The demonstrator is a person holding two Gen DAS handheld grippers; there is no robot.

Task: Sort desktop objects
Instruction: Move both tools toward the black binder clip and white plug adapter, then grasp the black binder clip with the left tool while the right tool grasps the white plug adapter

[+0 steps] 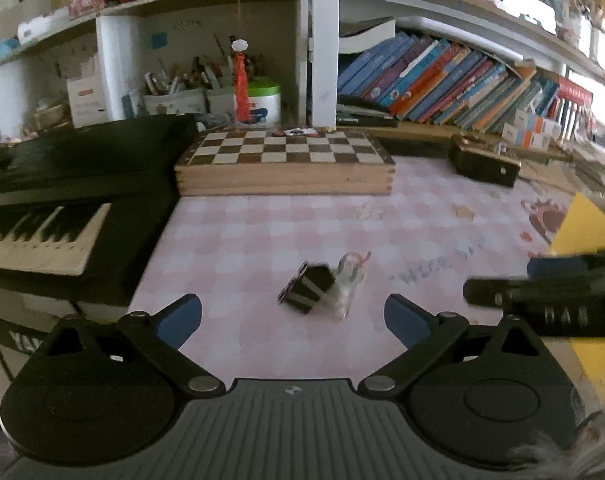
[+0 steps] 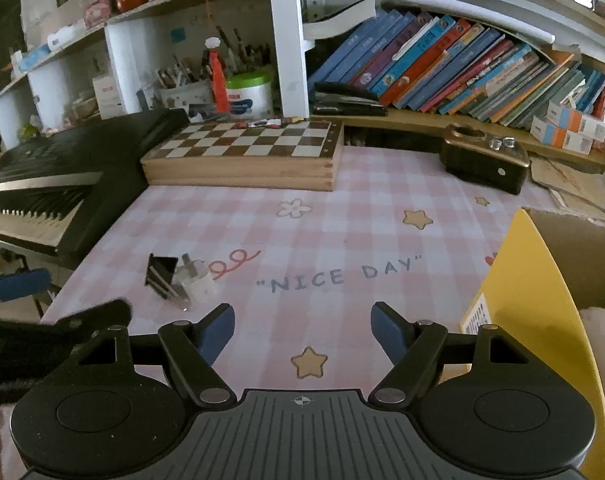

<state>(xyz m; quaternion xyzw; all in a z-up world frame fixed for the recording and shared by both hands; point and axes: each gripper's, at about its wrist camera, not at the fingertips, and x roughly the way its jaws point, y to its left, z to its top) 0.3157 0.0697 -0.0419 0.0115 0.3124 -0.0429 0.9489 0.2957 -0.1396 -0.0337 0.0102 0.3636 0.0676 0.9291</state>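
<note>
Two grippers are out over your pink checked tablecloth [image 2: 342, 216], and both stand with their jaws apart and nothing between the pads. At far left sits the black keyboard [image 1: 62, 200], its white keys glossy and its case matte. Your left gripper [image 1: 292, 316] spreads its blue-padded fingers [image 1: 180, 320] wide; the small black box [image 1: 308, 286] lies on the cloth just ahead of the gap, slightly right of centre, tilted on an edge, with pale stripes on its dark face. Touching its right side is a clear plastic piece [image 1: 348, 282], crinkled or faceted, too blurred to name. Behind them the wooden chessboard case [image 1: 284, 160] lies flat, with finger-jointed corners and brown and cream squares. From your right gripper [image 2: 302, 332], the same box [image 2: 162, 274] lies ahead and well to the left, outside its fingers, which sit over a printed star. To the right rises the smooth yellow wall of a cardboard box [image 2: 542, 300], close beside the right-hand finger.
</note>
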